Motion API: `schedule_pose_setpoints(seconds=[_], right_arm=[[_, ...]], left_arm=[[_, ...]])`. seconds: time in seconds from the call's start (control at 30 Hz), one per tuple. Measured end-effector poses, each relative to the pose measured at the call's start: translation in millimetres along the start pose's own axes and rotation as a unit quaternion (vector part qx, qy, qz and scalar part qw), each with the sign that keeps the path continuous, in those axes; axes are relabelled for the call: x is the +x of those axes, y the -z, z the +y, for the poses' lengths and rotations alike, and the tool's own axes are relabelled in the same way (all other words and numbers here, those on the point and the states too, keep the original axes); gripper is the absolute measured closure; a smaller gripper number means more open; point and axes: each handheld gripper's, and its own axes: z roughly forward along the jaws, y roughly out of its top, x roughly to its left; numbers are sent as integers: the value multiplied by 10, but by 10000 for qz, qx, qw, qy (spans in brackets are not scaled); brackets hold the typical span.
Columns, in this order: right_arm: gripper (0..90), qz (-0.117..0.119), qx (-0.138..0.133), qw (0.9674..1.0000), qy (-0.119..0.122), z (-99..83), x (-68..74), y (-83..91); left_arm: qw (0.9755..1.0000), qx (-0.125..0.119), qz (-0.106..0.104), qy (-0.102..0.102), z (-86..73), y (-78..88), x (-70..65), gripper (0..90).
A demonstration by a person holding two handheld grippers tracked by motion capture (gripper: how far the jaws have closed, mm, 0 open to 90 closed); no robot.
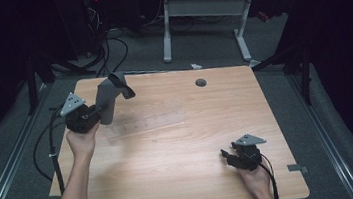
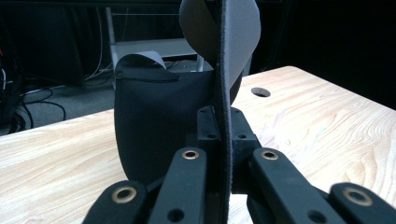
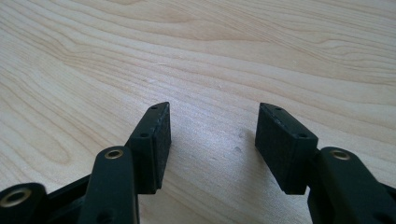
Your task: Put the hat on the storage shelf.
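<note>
Fabric point(image 1: 110, 98) is pinched by L gripper point(image 1: 96, 111), raised off table point(image 1: 170, 150); should be lowered slowly & flat. R gripper point(image 1: 232, 154) is kept wide, holding nothing.

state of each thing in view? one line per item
left tongs: shut on the cloth's edge
right tongs: open, nothing between the pads, low over the table
cloth: dark grey, held up off the table, hanging in folds
table: wooden top, cable hole at the far side
</note>
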Motion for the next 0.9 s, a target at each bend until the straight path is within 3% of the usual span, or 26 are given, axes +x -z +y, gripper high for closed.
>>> schedule_pose_setpoints(seconds=[0.23, 0.47, 0.9], right_arm=[[456, -3, 1, 10000, -4, 0, 1, 0], [455, -8, 3, 10000, -8, -1, 3, 1], [455, -17, 2, 10000, -16, -2, 9, 2]], left_arm=[[10000, 51, -18, -78, -72, -46, 9, 869], [9999, -56, -37, -83, -128, -36, 24, 869], [9994, -141, 69, 316, -244, 4, 32, 865]])
